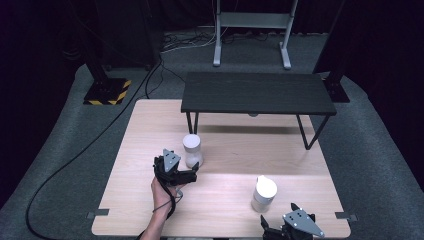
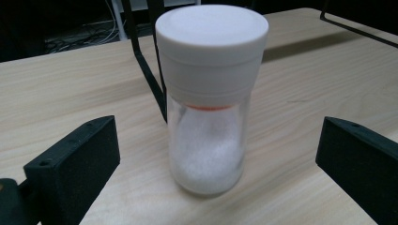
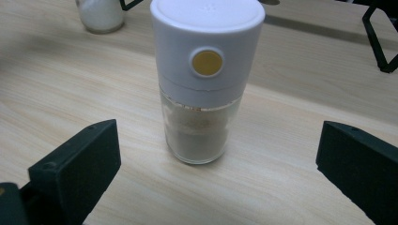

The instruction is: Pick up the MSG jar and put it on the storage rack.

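A glass shaker of white grains [image 1: 192,150] with a white cap stands upright near the table's middle. In the left gripper view the same shaker [image 2: 209,108] rises between the wide-apart jaws of my left gripper [image 2: 216,140], and neither pad touches it. My left gripper [image 1: 189,172] sits just in front of it, held by a hand. A second shaker [image 1: 263,193], with a white cap, a yellow dot and brownish powder, stands at the front right. It [image 3: 202,93] stands centred before my right gripper [image 3: 216,140], whose jaws are open and clear of it. My right gripper [image 1: 278,216] is at the table's front edge.
A low black shelf on thin legs [image 1: 257,92] stands across the back of the wooden table [image 1: 140,200]. One of its legs [image 2: 150,70] runs right behind the white-grain shaker. The white-grain shaker [image 3: 99,14] shows far off in the right gripper view. Cables and stands lie on the floor beyond.
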`<control>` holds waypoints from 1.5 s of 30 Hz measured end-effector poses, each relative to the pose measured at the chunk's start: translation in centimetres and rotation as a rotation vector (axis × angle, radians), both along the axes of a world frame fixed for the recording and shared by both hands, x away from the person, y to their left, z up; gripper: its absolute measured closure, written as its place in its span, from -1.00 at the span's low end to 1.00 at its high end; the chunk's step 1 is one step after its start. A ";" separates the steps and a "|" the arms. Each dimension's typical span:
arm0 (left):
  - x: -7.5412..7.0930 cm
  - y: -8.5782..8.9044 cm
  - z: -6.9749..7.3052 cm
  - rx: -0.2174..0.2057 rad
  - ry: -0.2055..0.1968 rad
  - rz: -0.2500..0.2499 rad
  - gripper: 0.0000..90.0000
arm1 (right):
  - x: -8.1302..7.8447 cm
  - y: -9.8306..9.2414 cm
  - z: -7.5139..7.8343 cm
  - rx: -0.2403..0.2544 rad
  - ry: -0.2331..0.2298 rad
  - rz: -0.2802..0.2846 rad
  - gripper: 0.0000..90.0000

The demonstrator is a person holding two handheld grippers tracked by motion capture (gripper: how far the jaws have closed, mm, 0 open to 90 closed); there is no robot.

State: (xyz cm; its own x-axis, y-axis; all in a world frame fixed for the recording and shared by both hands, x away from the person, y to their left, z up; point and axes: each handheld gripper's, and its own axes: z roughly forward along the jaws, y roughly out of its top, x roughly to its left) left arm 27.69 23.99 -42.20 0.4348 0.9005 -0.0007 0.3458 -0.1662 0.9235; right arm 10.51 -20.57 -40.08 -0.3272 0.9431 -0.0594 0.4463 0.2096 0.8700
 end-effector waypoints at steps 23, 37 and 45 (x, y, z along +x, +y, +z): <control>3.8 -1.8 0.3 -0.016 -0.035 -0.006 -1.00 | 0.2 -0.1 -0.1 -0.011 0.005 0.006 -1.00; 4.5 -1.2 -0.6 -0.055 -0.041 -0.019 -0.43 | 0.2 -0.2 0.0 -0.018 0.008 0.012 -1.00; 4.3 -0.7 -1.4 -0.063 -0.075 -0.029 -0.26 | 0.3 -0.2 0.0 -0.025 0.011 0.017 -1.00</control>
